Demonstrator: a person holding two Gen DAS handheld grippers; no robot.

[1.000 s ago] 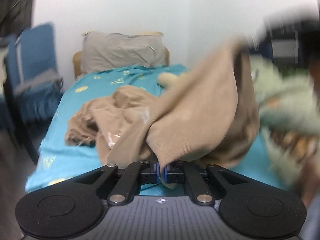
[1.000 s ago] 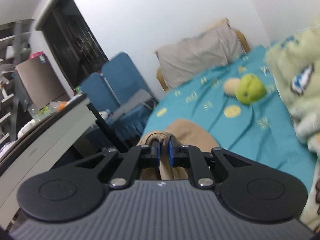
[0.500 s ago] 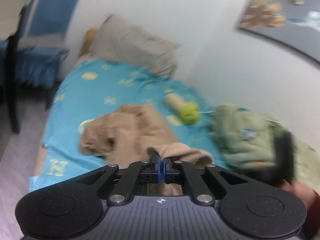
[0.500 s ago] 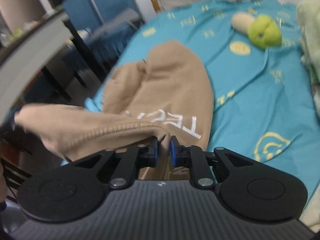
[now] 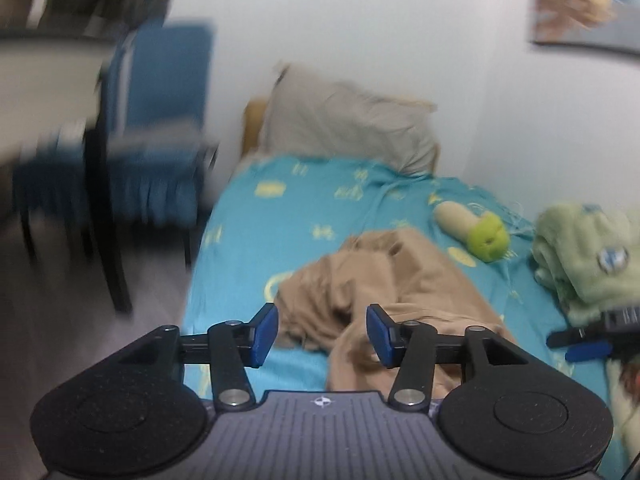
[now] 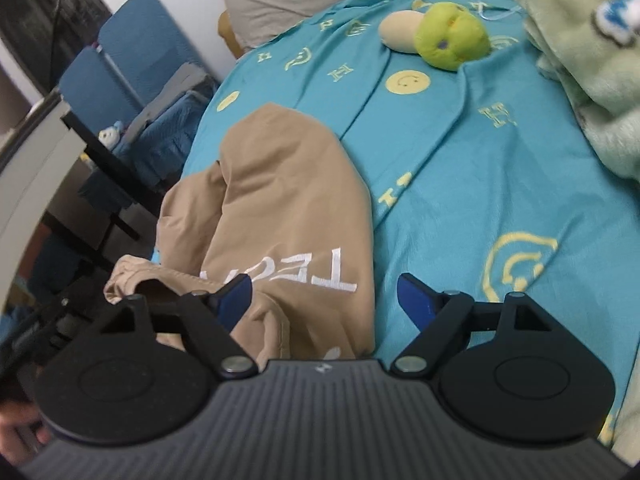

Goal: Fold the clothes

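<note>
Fingers (image 6: 236, 296) spread, tan garment (image 6: 288, 208) crumpled, lettered

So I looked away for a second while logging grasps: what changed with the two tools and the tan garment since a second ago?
Both tools let go: the left tool and right tool, each shut on the tan fabric garment before, now stand open. The garment dropped from mid-air onto the turquoise patterned bedsheet, rumpled. The green plush toy and grey pillow stayed put.
</note>
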